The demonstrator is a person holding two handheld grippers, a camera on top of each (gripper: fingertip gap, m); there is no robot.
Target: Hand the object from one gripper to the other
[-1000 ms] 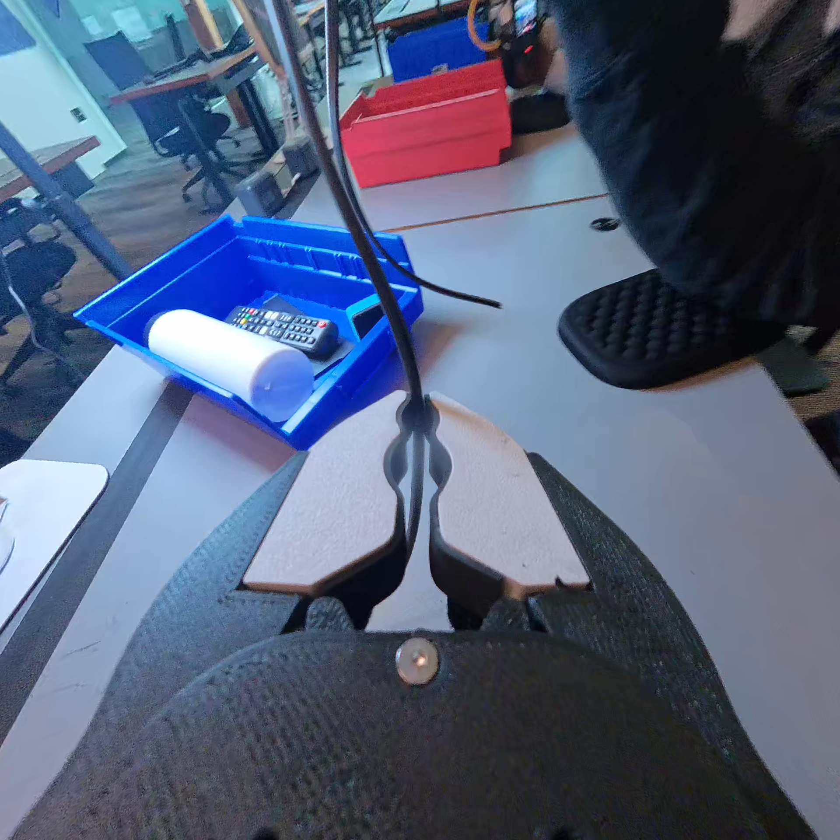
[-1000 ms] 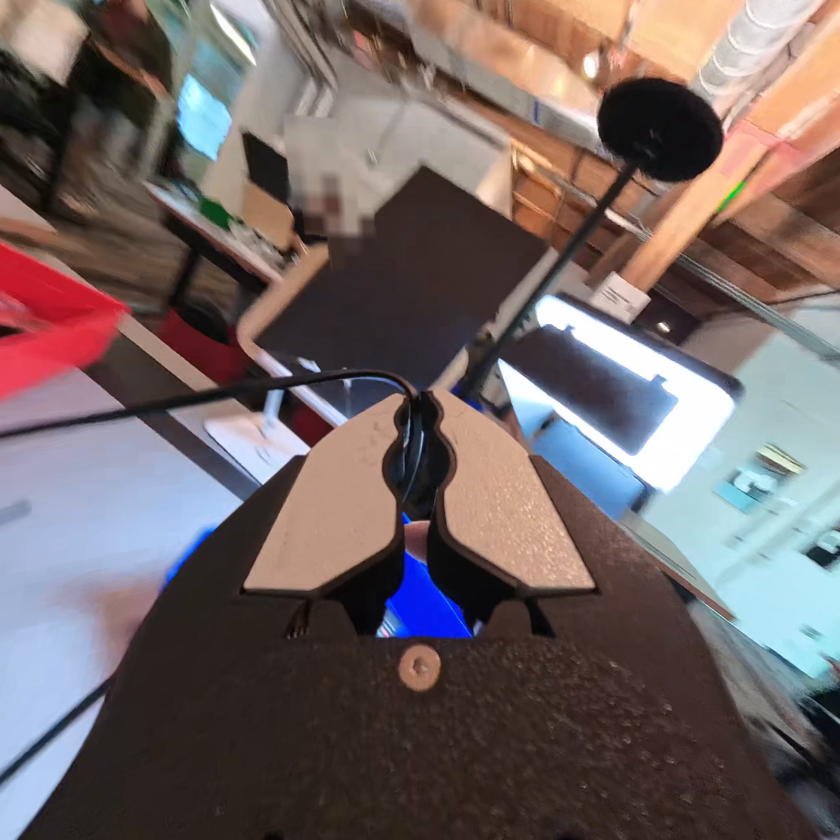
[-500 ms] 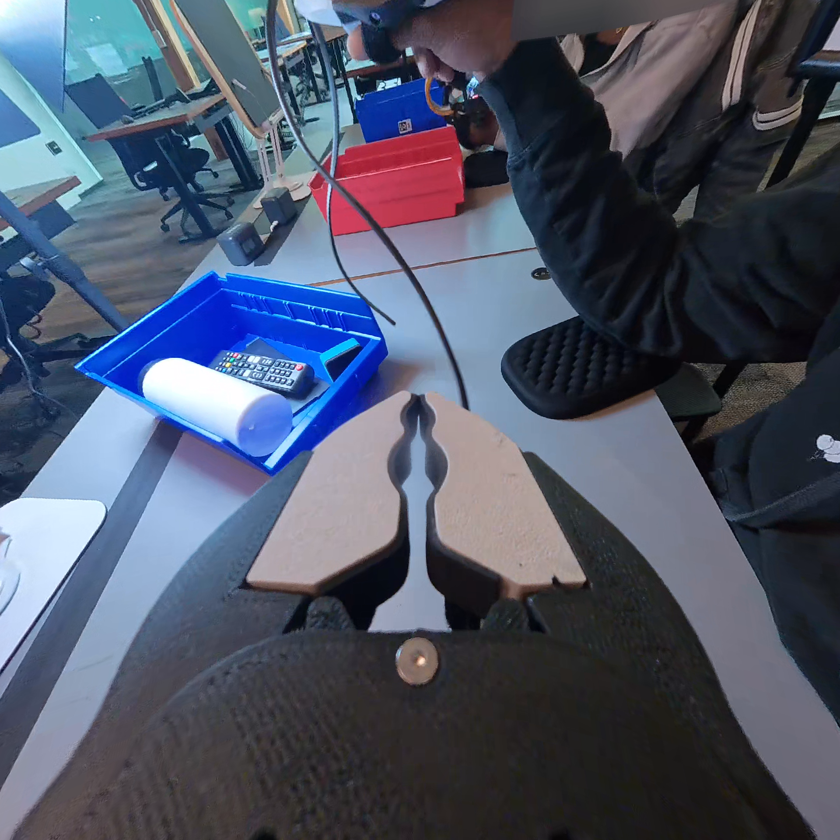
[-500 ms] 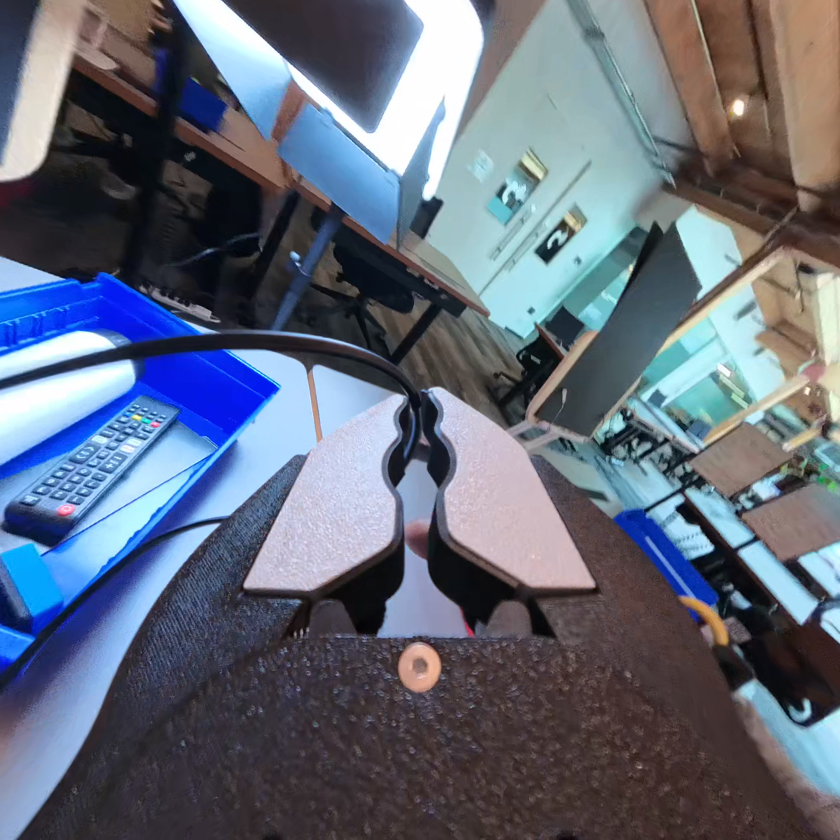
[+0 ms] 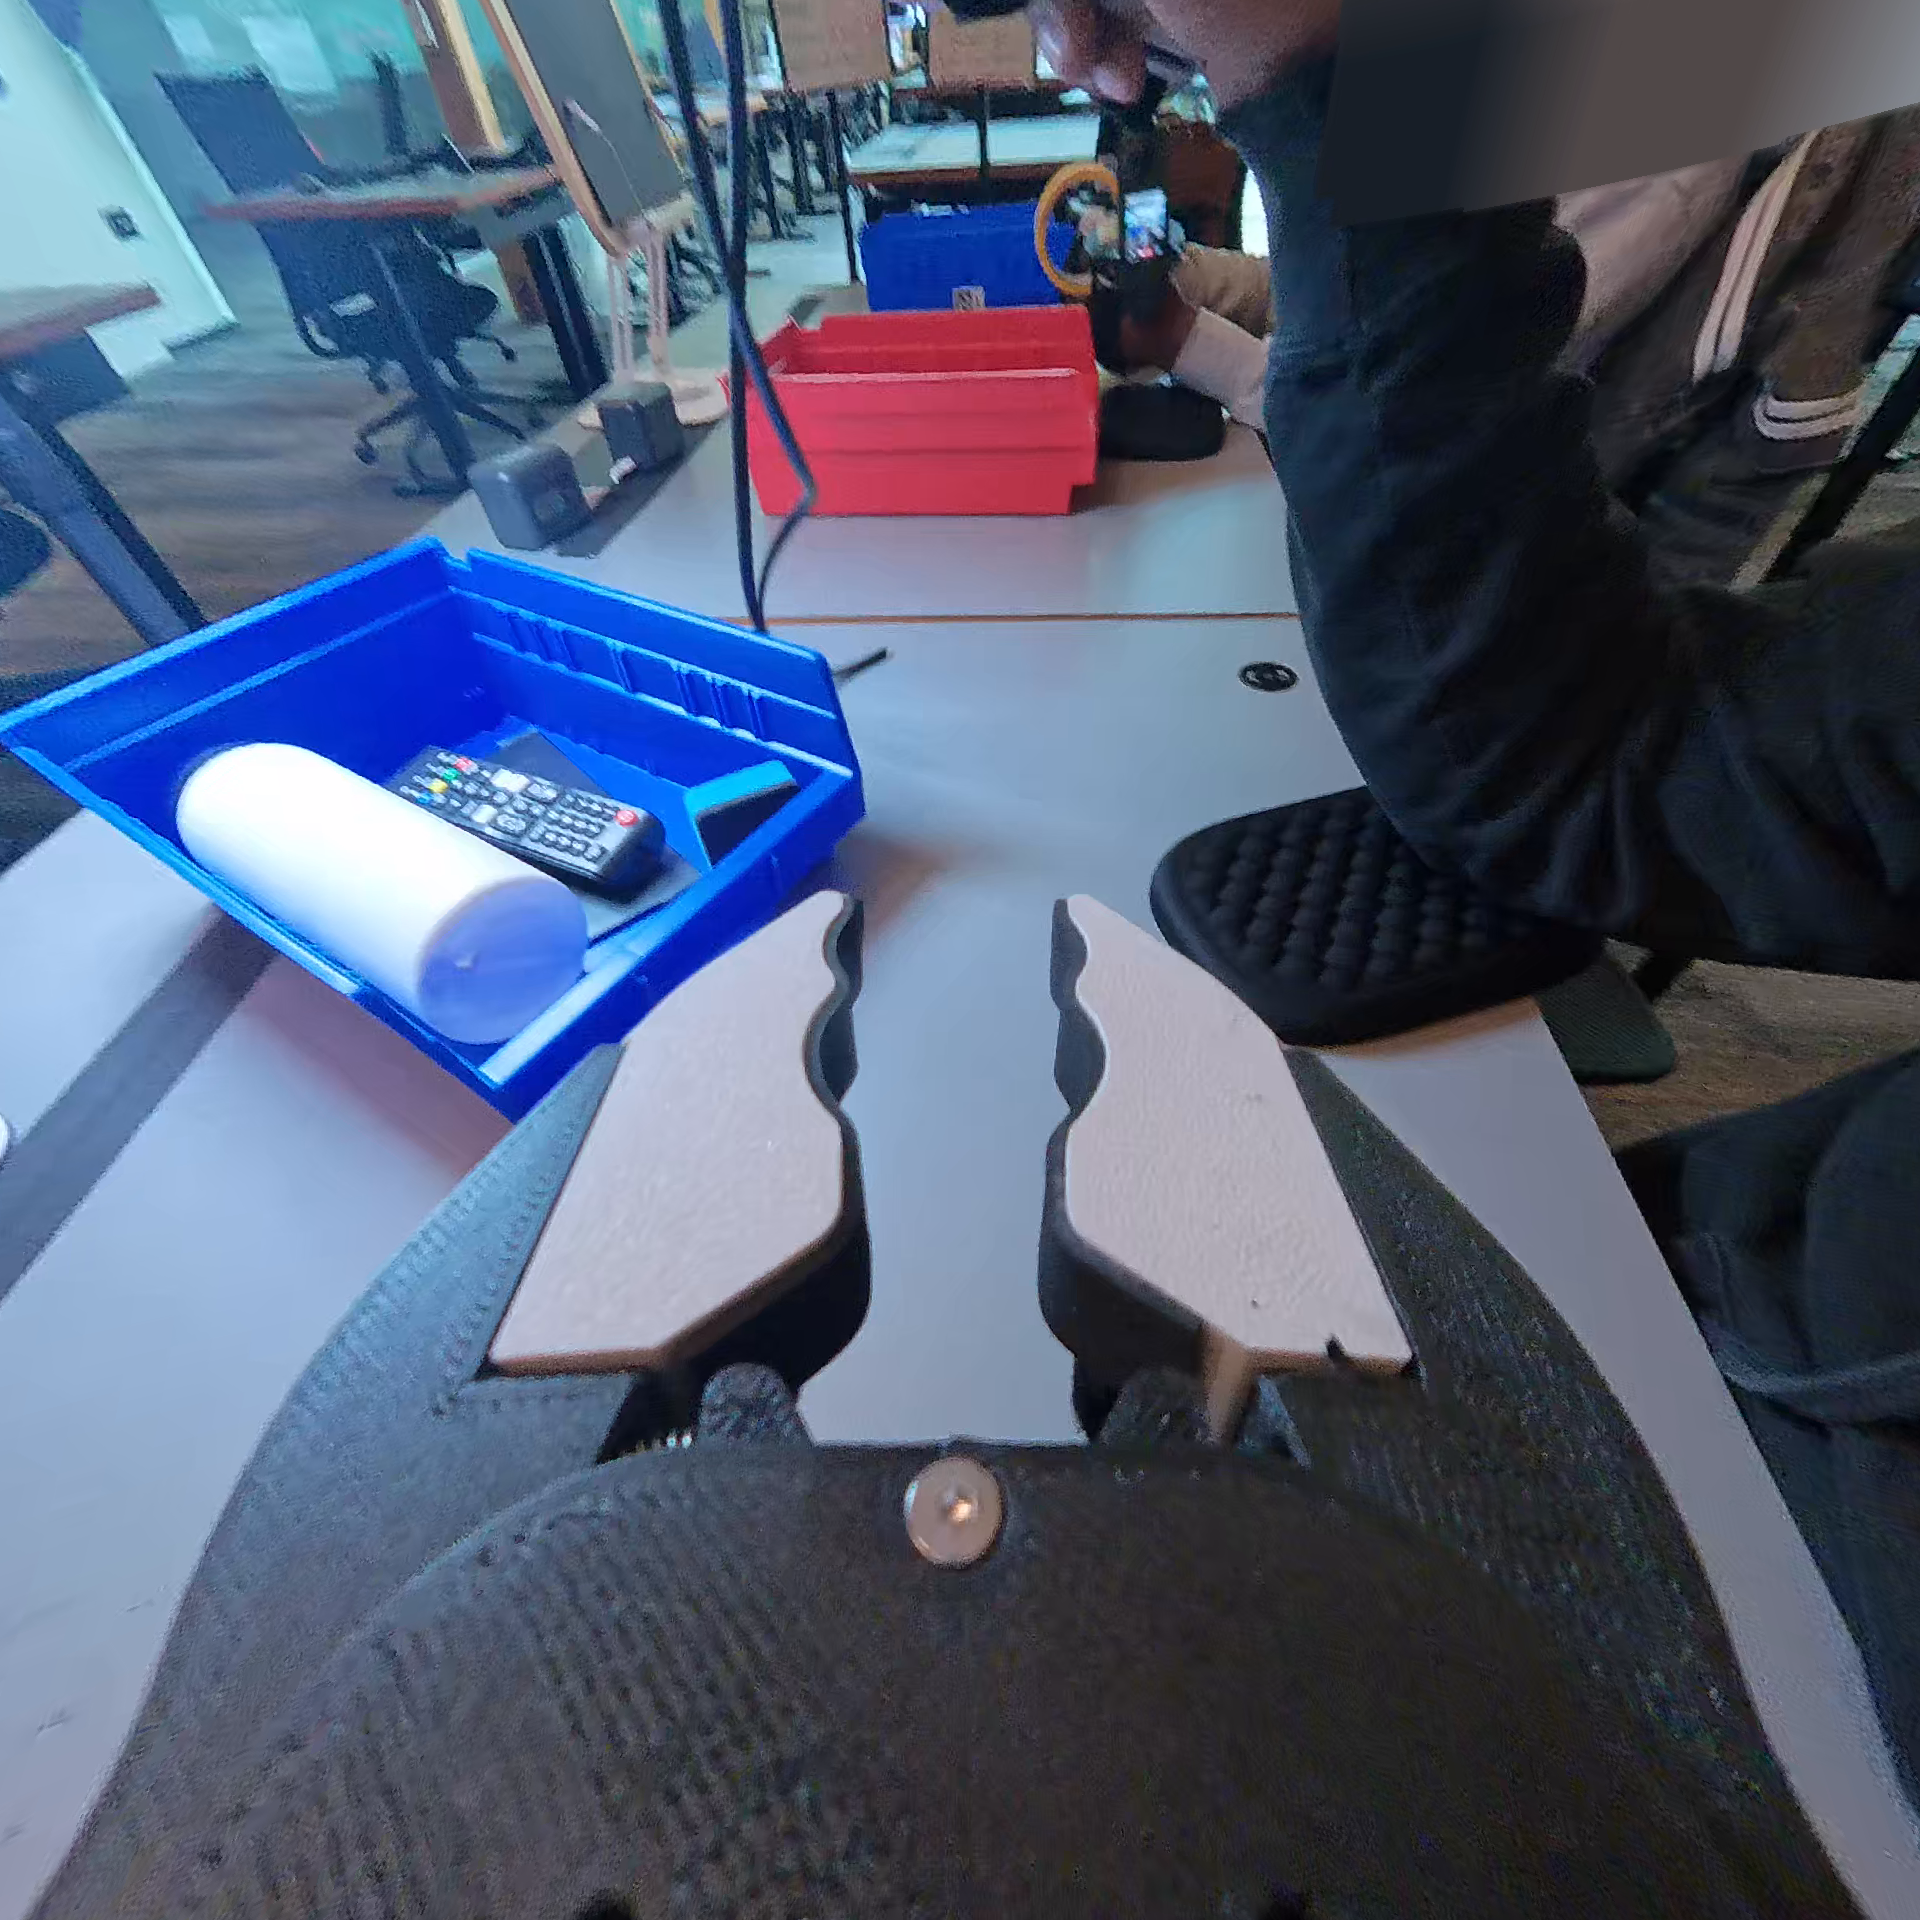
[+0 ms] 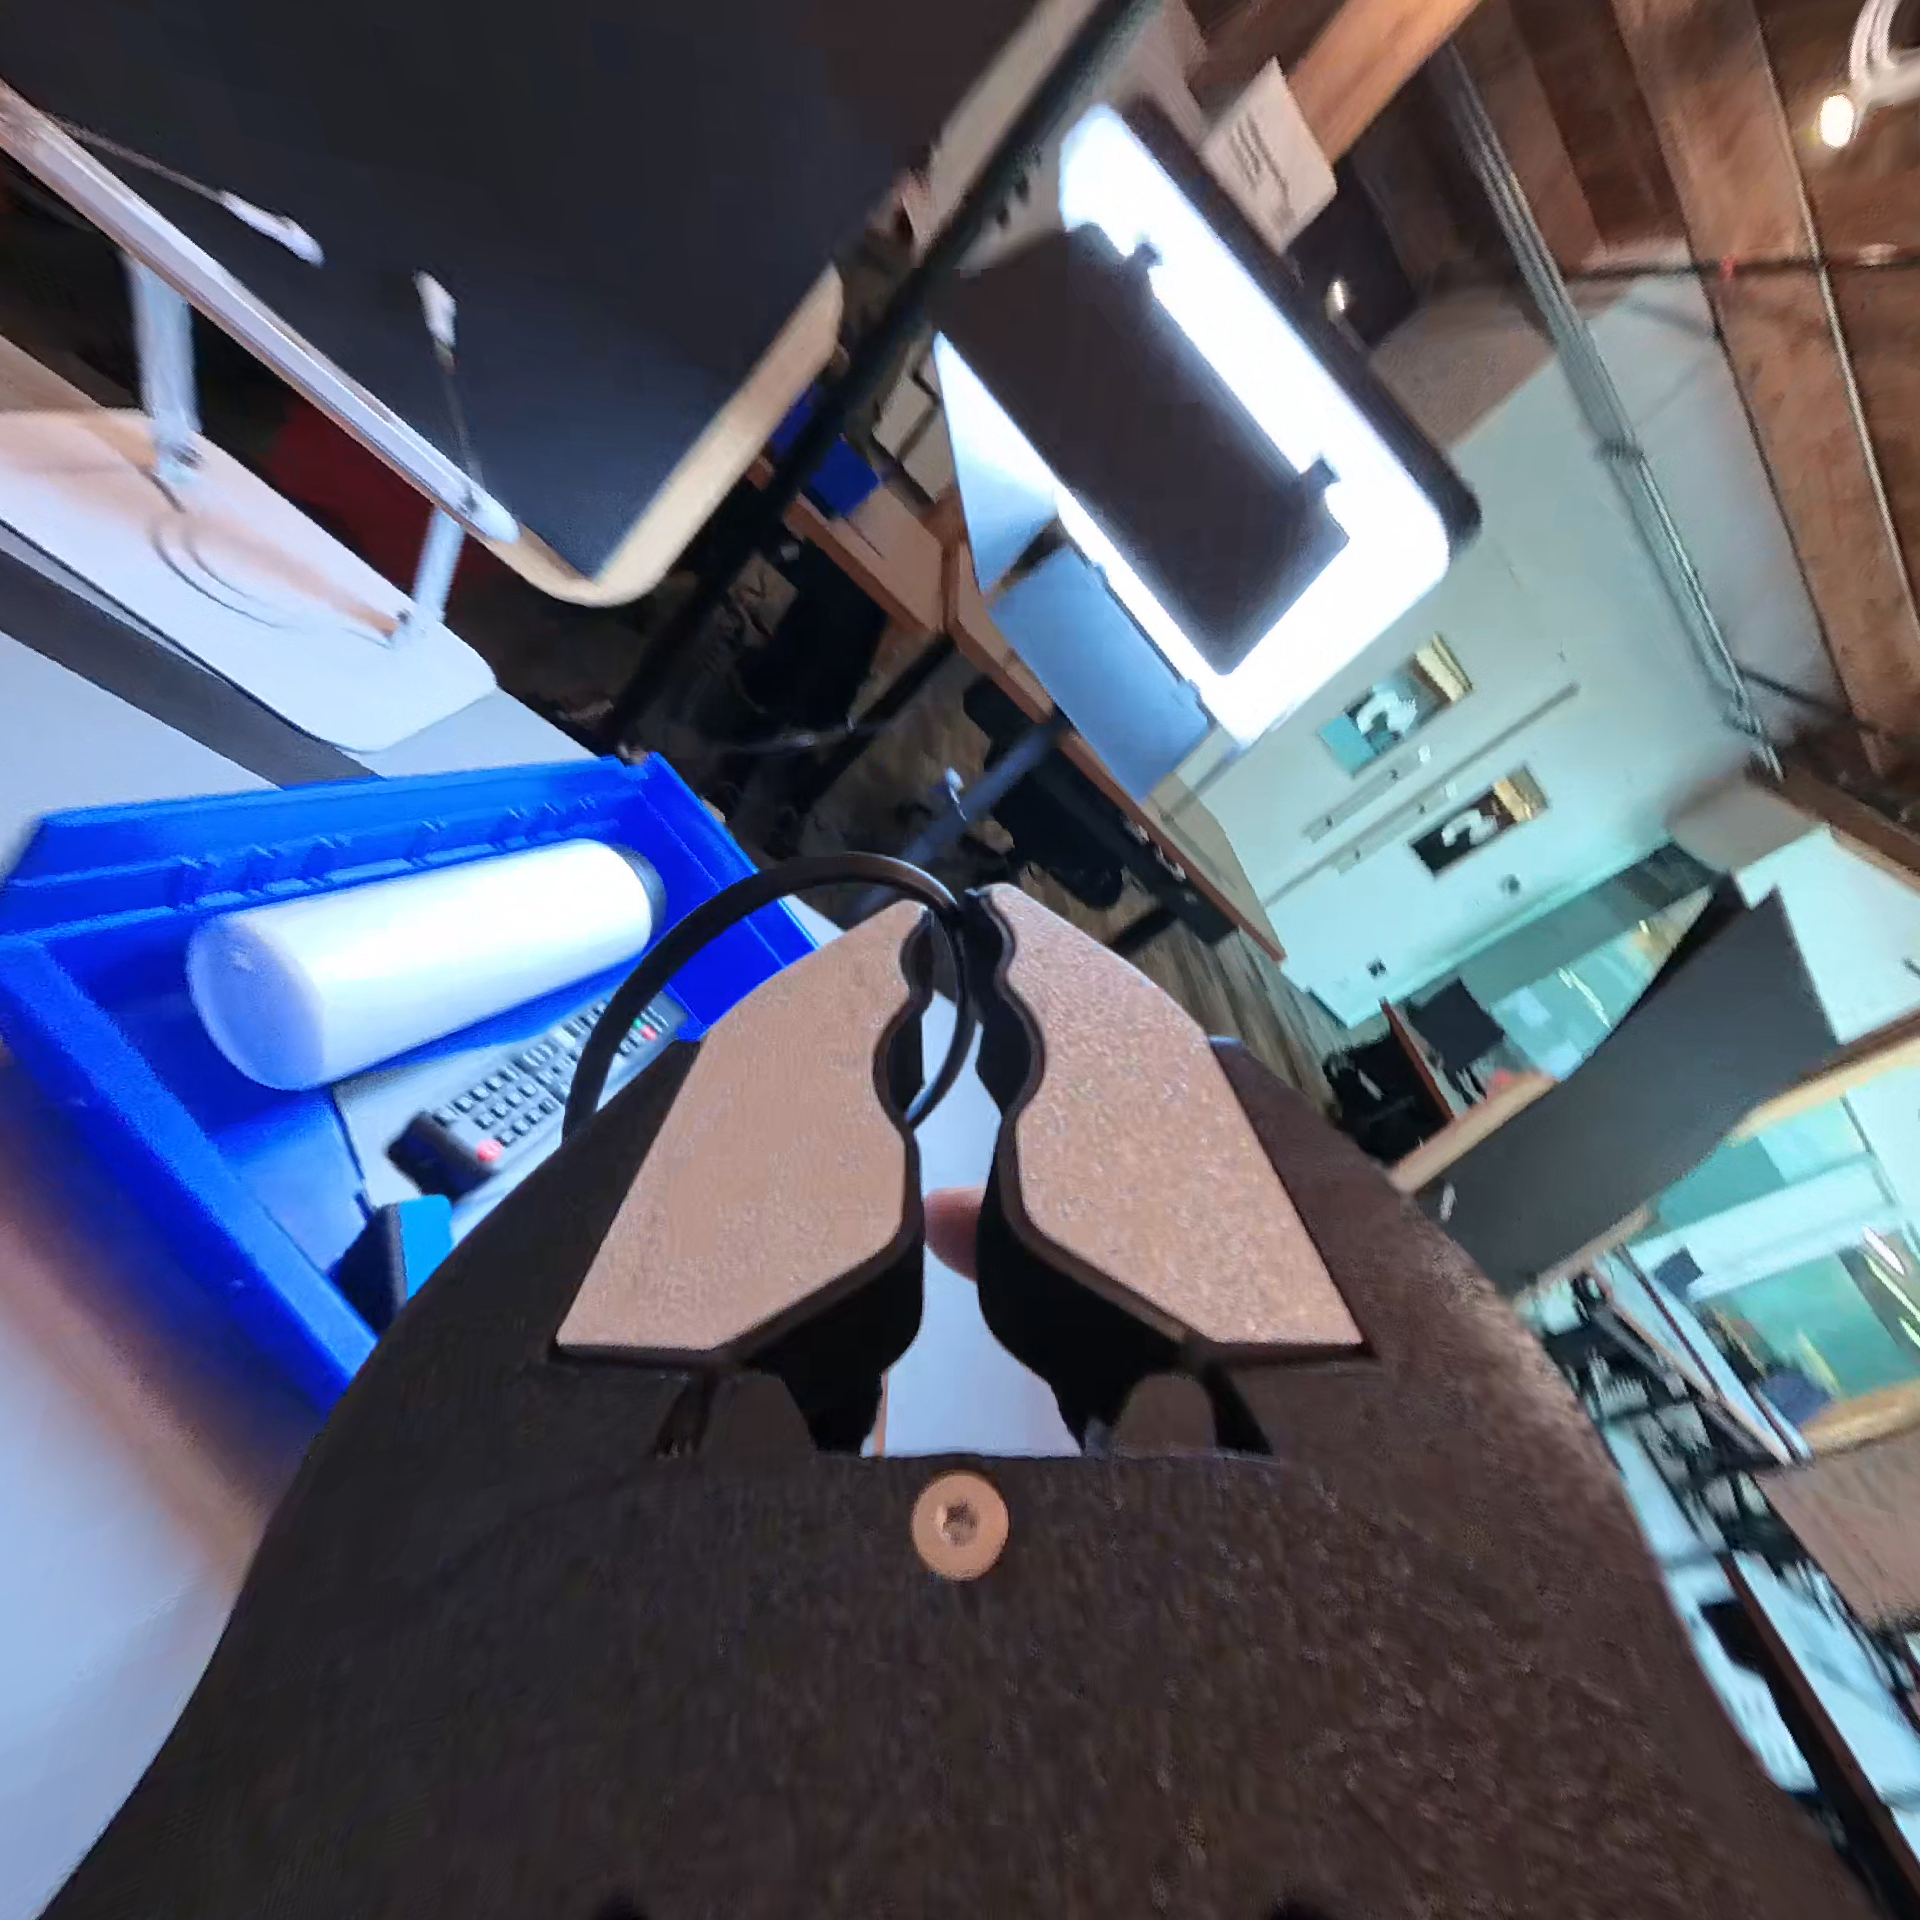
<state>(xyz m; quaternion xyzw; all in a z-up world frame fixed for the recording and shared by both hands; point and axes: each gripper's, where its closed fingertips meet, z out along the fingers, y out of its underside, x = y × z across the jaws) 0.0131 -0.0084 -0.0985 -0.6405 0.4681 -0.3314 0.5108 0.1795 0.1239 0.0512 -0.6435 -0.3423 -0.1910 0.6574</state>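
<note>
A thin black cable (image 6: 665, 982) is pinched at the tips of my right gripper (image 6: 961, 909), which is shut on it; the cable loops out to the left and back between the fingers. In the left wrist view the same cable (image 5: 740, 312) hangs down from above to the grey table behind the blue bin. My left gripper (image 5: 954, 925) is open and empty, low over the grey table (image 5: 1039, 748). The right gripper itself is out of the left wrist view.
A blue bin (image 5: 665, 665) at the left holds a white cylinder (image 5: 374, 883), a black remote (image 5: 530, 805) and a small blue piece; it also shows in the right wrist view (image 6: 125, 1081). A red bin (image 5: 925, 416) stands farther back. A person's dark sleeve (image 5: 1475, 520) rests by a black padded rest (image 5: 1340, 914). One gripper's finger ends stand about 25 cm off the other's.
My left gripper let go of the cable and opened. The right gripper kept the cable and swung with it, so its view turned toward the blue bin.
</note>
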